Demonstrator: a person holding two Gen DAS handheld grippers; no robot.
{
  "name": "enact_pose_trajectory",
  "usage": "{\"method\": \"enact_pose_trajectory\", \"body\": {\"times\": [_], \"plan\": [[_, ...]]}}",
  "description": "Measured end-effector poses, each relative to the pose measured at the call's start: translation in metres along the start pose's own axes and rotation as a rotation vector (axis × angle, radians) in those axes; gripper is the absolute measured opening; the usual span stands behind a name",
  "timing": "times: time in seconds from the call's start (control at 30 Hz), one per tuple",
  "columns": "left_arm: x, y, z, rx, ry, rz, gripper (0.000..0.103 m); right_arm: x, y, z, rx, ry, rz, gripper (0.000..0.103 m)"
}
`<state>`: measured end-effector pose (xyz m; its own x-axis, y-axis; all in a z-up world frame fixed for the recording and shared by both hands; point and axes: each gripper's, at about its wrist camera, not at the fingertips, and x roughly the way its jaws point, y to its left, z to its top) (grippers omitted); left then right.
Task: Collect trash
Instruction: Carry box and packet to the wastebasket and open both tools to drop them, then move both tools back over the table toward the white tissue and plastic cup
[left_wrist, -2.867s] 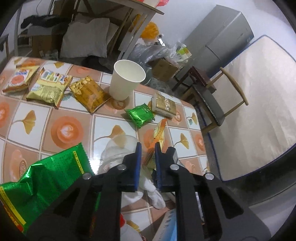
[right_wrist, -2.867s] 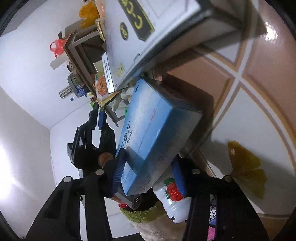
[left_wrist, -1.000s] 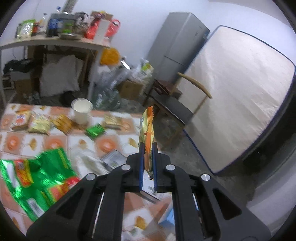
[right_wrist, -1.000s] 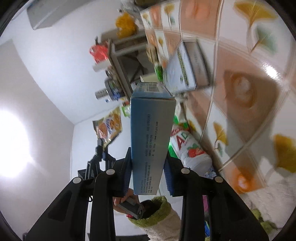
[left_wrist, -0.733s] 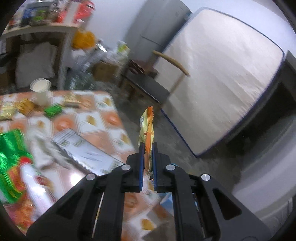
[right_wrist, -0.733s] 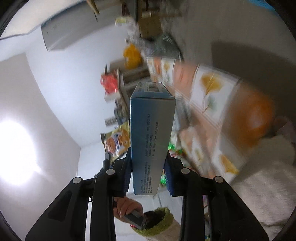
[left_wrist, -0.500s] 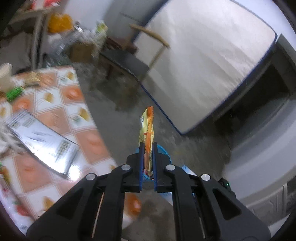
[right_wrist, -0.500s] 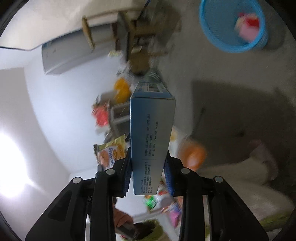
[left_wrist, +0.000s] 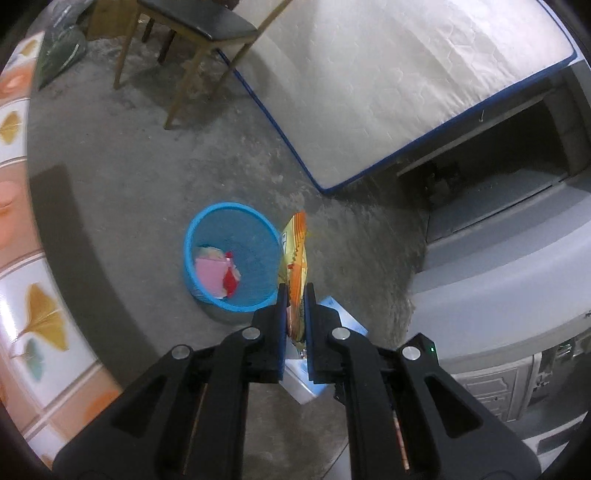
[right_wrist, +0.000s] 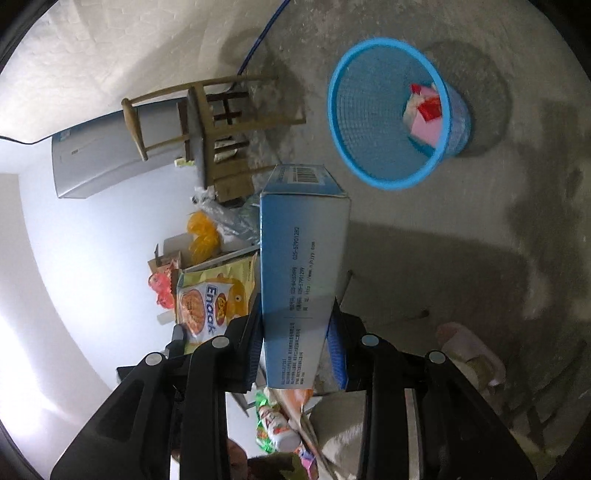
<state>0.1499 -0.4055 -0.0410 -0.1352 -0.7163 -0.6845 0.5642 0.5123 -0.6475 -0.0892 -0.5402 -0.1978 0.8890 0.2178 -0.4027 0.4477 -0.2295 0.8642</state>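
Note:
My left gripper (left_wrist: 294, 291) is shut on a yellow-orange snack packet (left_wrist: 295, 254), held edge-on just right of a blue mesh trash basket (left_wrist: 207, 221) on the concrete floor. The basket holds pink and red scraps. My right gripper (right_wrist: 299, 325) is shut on a blue carton box (right_wrist: 303, 258), upright between the jaws. The same basket (right_wrist: 354, 144) shows up and to the right of the box in the right wrist view. The snack packet (right_wrist: 210, 306) and left gripper show to the left of the box there. The blue box (left_wrist: 343, 317) peeks out under the left jaws.
The tiled table edge (left_wrist: 22, 240) runs along the left. A wooden chair (left_wrist: 199, 33) stands beyond the basket, and a mattress (left_wrist: 388, 85) leans at the right. A grey cabinet (left_wrist: 498, 258) is at the far right. A slipper (right_wrist: 469, 347) lies on the floor.
Both grippers have swung away from the table and now point down at the floor, carrying the packet and the box over to the blue basket.

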Motion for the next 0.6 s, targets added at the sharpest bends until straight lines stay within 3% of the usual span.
{"method": "enact_pose_trajectory", "body": {"times": [0.07,0.13,0.17,0.23,0.3,0.37,0.47,0.6], "plan": [[0.015,-0.008,0.010,0.003,-0.025,0.028,0.010,0.005,0.010,0.021,-0.029,-0.018,-0.028,0.032],[0.036,-0.011,0.023,-0.004,-0.069,0.066,0.039,0.013,0.010,0.048,-0.027,-0.043,-0.047,0.034],[0.048,-0.011,0.028,-0.014,-0.073,0.091,0.068,0.022,0.007,0.066,-0.023,-0.050,-0.054,0.044],[0.066,-0.002,0.032,-0.035,-0.080,0.150,0.071,0.031,-0.007,0.087,-0.025,-0.073,-0.104,0.056],[0.075,0.016,0.024,-0.084,-0.061,0.193,0.071,0.032,-0.034,0.097,0.048,-0.114,-0.180,0.056],[0.073,0.031,0.010,-0.118,-0.039,0.162,0.071,0.032,-0.067,0.093,0.121,-0.095,-0.146,0.056],[0.059,0.047,-0.004,-0.105,-0.052,0.193,0.071,0.029,-0.099,0.081,0.133,-0.077,-0.205,0.056],[0.033,0.060,-0.016,-0.115,-0.079,0.208,0.071,0.018,-0.125,0.067,0.167,-0.069,-0.178,0.056]]}}
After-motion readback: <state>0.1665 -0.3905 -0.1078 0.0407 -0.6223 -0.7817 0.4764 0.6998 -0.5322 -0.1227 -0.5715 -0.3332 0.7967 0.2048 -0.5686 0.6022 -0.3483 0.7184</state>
